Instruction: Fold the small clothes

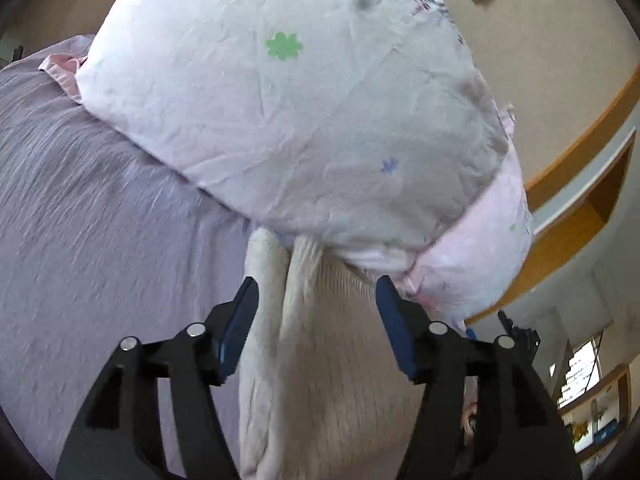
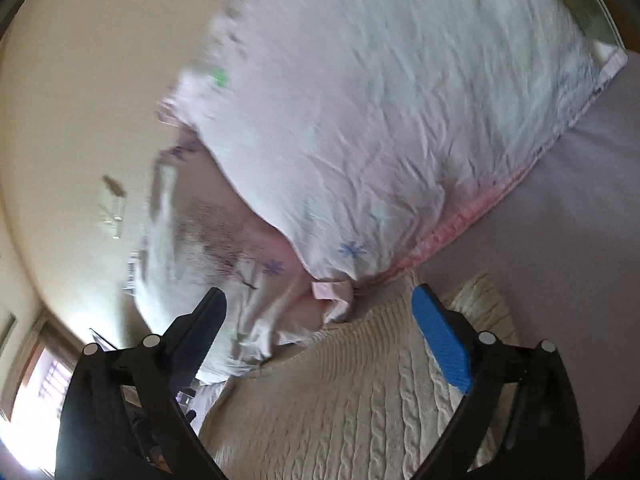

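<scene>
A cream cable-knit sweater point(image 1: 320, 360) lies on a lavender bed sheet point(image 1: 100, 260), its far end against a floral pillow point(image 1: 300, 100). My left gripper point(image 1: 316, 296) is open, its blue-padded fingers spread to either side of a folded sleeve of the sweater. In the right wrist view the sweater point(image 2: 340, 400) fills the lower middle. My right gripper point(image 2: 320, 304) is open above the sweater's far edge, close to the pillow point(image 2: 380, 120). Neither gripper holds anything.
The pillow has a pink trim point(image 2: 452, 232) and lies on the sheet point(image 2: 560, 240). A wooden shelf point(image 1: 580, 208) is on the wall at right. A bright window point(image 2: 36, 392) is at lower left in the right wrist view.
</scene>
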### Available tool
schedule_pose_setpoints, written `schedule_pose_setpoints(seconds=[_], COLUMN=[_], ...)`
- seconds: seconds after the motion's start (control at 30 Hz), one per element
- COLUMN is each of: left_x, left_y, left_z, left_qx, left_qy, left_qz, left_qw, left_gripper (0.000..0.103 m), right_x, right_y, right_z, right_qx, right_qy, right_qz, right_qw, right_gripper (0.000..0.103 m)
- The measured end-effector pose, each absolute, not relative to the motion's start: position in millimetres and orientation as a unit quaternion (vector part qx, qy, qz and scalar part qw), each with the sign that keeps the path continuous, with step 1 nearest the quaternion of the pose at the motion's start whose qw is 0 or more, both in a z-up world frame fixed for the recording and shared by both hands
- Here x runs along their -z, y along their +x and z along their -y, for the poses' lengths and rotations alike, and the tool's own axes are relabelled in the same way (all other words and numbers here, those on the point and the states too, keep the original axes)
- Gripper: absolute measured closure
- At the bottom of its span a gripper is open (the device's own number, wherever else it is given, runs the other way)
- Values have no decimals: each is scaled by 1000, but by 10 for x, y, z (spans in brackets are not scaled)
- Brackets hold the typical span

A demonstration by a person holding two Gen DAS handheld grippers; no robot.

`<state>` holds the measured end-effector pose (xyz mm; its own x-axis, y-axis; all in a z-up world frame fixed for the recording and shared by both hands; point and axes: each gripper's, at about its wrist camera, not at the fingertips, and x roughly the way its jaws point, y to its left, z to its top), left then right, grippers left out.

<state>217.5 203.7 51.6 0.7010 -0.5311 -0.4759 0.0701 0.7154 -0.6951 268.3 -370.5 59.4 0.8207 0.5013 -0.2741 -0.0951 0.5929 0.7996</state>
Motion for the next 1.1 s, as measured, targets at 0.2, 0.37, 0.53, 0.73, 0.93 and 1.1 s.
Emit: schedule_pose_setpoints(seconds=[0.2,0.37,0.53,0.73,0.93,1.1], left_x=[-371,-138,128,464,-138,-561], left_y=[2090,2233,2361,2275,2325,2619], left_z=[-1773,-1665,-1888,-2053,-1445,-349], left_qx=[184,167,177,244,341,424], left_qy=[-263,-245,-386,-596,-587,-545], left_qz=[-412,-458,-469,-394,-327,-343], left_qw=[852,838,774,656,657,637], left_gripper=[36,39,79,86,87,86], right_x=[-563,-551,-533,-531,-642,-752], right_y=[2634,2653,2661,2664,2541,2427], right_z=[3691,3599,3601,3657,3876,4086], right_qx=[-183,-191,-194,-192,-177,-141], right_qy=[405,390,395,404,411,391], right_qz=[-265,-270,-270,-272,-240,-219], right_qw=[856,859,856,852,862,883], right_gripper=[7,7,7,7,7,7])
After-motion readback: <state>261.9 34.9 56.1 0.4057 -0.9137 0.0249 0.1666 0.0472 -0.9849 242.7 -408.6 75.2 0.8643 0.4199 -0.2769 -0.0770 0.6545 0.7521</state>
